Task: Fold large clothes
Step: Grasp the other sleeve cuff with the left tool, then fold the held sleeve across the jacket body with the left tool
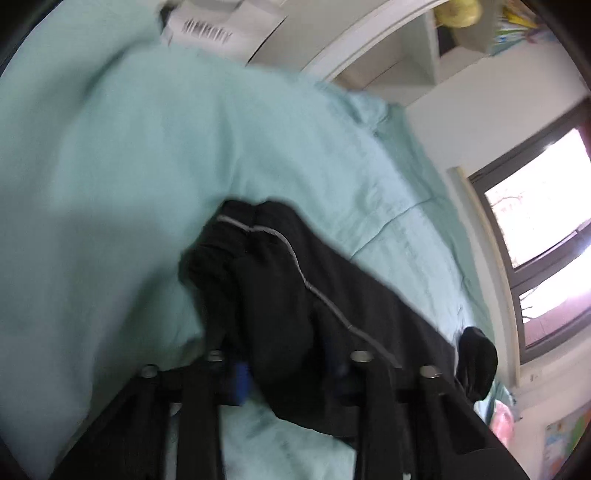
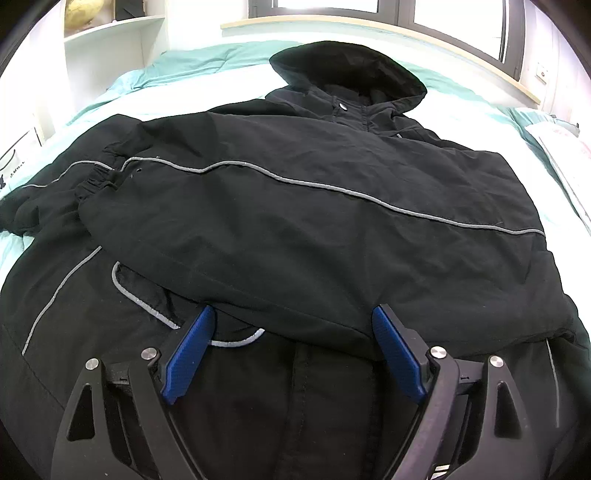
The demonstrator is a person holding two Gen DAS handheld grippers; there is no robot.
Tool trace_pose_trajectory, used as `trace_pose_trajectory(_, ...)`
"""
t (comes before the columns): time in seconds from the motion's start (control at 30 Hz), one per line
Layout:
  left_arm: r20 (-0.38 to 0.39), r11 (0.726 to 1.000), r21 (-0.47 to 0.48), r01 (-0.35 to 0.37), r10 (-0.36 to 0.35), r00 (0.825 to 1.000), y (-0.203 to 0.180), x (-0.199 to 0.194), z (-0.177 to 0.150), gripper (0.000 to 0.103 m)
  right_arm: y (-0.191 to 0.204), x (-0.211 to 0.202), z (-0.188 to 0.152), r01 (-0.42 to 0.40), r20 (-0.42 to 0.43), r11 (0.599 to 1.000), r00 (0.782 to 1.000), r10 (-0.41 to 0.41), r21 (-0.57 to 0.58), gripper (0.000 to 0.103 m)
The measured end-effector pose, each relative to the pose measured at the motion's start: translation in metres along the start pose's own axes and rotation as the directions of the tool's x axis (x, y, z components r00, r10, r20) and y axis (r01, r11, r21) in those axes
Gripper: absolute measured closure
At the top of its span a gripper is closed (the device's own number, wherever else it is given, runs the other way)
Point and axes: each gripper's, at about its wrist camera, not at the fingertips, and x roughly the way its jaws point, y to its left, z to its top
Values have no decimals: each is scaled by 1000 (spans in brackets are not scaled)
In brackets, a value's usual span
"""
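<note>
A large black hooded jacket (image 2: 295,206) with grey piping lies spread on the mint-green bedspread (image 2: 122,85), hood (image 2: 347,70) at the far end. One sleeve is folded across its front. My right gripper (image 2: 295,332) is open just above the jacket's lower front, blue pads (image 2: 192,350) wide apart, holding nothing. In the blurred left wrist view, my left gripper (image 1: 291,354) is shut on a bunched sleeve of the jacket (image 1: 273,280), which drapes over the fingers above the bedspread (image 1: 129,166).
White shelving (image 2: 110,40) stands at the bed's far left. A window (image 2: 332,3) with a wooden sill runs behind the bed. A white bag with a barcode (image 1: 218,26) lies at the bed's edge. Papers (image 2: 565,155) lie on the right.
</note>
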Motion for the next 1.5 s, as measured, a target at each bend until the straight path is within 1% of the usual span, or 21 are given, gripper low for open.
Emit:
trace_pose_trajectory(0.07, 95, 999, 51, -1, -3, 995, -10, -23, -2, 83, 0, 0, 0, 0, 1, 1000, 1000, 0, 0, 14)
trace_pose_trajectory(0.13, 145, 996, 77, -44, 33, 989, -13, -35, 0, 84, 0, 1, 0, 1, 0, 1000, 1000, -1, 0, 13)
trace_pose_trajectory(0.17, 134, 993, 79, -84, 73, 988, -12, -32, 2, 85, 1, 0, -1, 0, 1, 1000, 1000, 0, 1, 13)
trace_pose_trajectory(0.23, 42, 978, 64, -200, 197, 979, -2, -6, 3, 85, 1, 0, -1, 1, 1, 1000, 1000, -1, 2, 13)
trace_pose_trajectory(0.27, 15, 968, 67, -241, 240, 971, 0, 4, 3, 85, 1, 0, -1, 0, 1, 1000, 1000, 0, 3, 13)
trace_pose_trajectory(0.3, -6, 947, 88, -308, 310, 951, 2, 17, -1, 85, 1, 0, 0, -1, 1, 1000, 1000, 1, 4, 13)
trace_pose_trajectory(0.33, 8, 933, 118, -339, 340, 940, -1, 22, -6, 85, 1, -1, -1, -2, 2, 1000, 1000, 2, 4, 13)
trace_pose_trajectory(0.4, 60, 921, 174, -349, 343, 937, -14, 15, -12, 86, 2, 0, 0, -3, 2, 1000, 1000, 3, 6, 13)
trace_pose_trajectory(0.57, 175, 925, 296, -237, 192, 966, -60, -35, -27, 86, 3, 0, 1, -4, 8, 1000, 1000, 4, 13, 13)
trace_pose_trajectory(0.67, 200, 903, 405, -141, 63, 978, -113, -62, -41, 86, 1, -2, 4, -21, 10, 999, 1000, 21, 29, 13)
trace_pose_trajectory(0.77, 166, 855, 518, -27, -69, 984, -169, -80, -71, 86, -3, -11, 8, -51, 13, 997, 999, 50, 56, 13)
trace_pose_trajectory(0.83, 104, 804, 591, 58, -147, 984, -211, -84, -101, 86, -11, -29, 10, -89, 38, 991, 996, 86, 98, 13)
trace_pose_trajectory(0.87, 86, 789, 610, 77, -162, 983, -223, -84, -111, 86, -14, -38, 11, -97, 55, 989, 994, 91, 109, 13)
trace_pose_trajectory(0.9, 52, 756, 646, 109, -185, 981, -245, -83, -131, 86, -17, -46, 11, -99, 68, 988, 993, 92, 115, 13)
trace_pose_trajectory(0.93, 34, 738, 663, 124, -195, 980, -255, -81, -142, 86, -20, -59, 12, -96, 88, 989, 992, 86, 116, 13)
trace_pose_trajectory(1.0, -33, 681, 710, 179, -221, 975, -286, -74, -178, 86, -27, -79, 12, -81, 122, 991, 990, 67, 110, 13)
trace_pose_trajectory(1.2, -204, 551, 782, 291, -214, 955, -349, -39, -276, 86, -59, -122, 10, -51, 176, 992, 984, 29, 119, 13)
trace_pose_trajectory(1.3, -300, 515, 781, 354, -187, 935, -370, -15, -319, 86, -71, -127, 6, -16, 167, 993, 986, -4, 115, 13)
trace_pose_trajectory(1.37, -342, 491, 790, 367, -144, 929, -378, 6, -346, 86, -81, -126, 2, -37, 141, 990, 990, 18, 137, 13)
trace_pose_trajectory(1.43, -360, 480, 802, 355, -85, 929, -383, 29, -367, 86, -88, -125, -1, -74, 129, 984, 990, 53, 164, 13)
trace_pose_trajectory(1.5, -385, 480, 800, 360, -49, 922, -384, 48, -380, 86, -95, -122, -5, -87, 120, 980, 991, 66, 180, 13)
